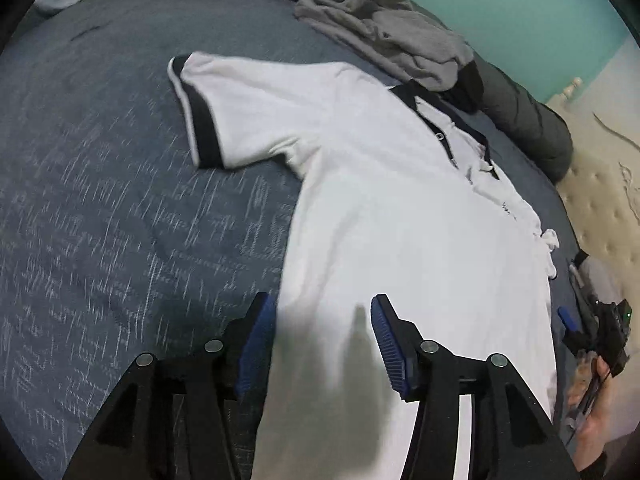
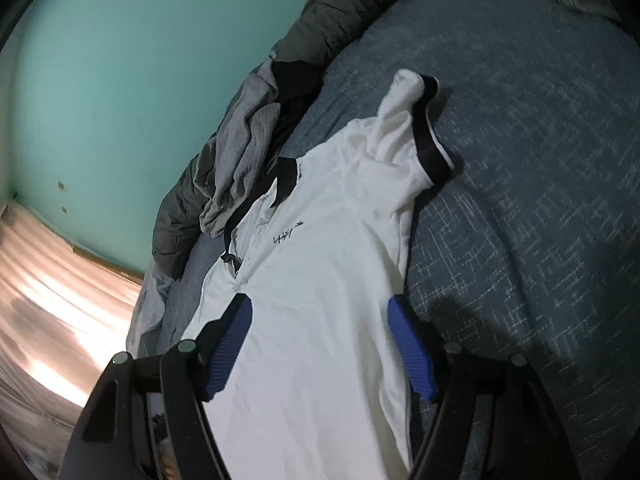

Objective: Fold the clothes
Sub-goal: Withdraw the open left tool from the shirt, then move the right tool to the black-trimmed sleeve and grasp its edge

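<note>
A white polo shirt (image 1: 380, 200) with black collar and black sleeve cuffs lies spread on the bed (image 1: 100, 200), which is covered in a blue-grey flecked bedspread. In the left wrist view its body runs from 6 o'clock up toward the collar at 1 o'clock, with one sleeve stretched out flat toward 11 o'clock. The left gripper (image 1: 324, 340) hovers over the lower part of the shirt, its blue-padded jaws spread wide with nothing between them. The right gripper (image 2: 320, 344) is likewise wide open and empty above the shirt's body; in the left wrist view it appears at 4 o'clock, just beside the shirt's edge, held by a hand (image 1: 596, 408). At 1 o'clock, touching the collar end of the shirt, sits a crumpled grey garment (image 1: 392, 40) with a black piece under it. Behind that a dark olive quilt (image 1: 528, 120) lies bunched along the turquoise wall (image 2: 120, 80).
</note>
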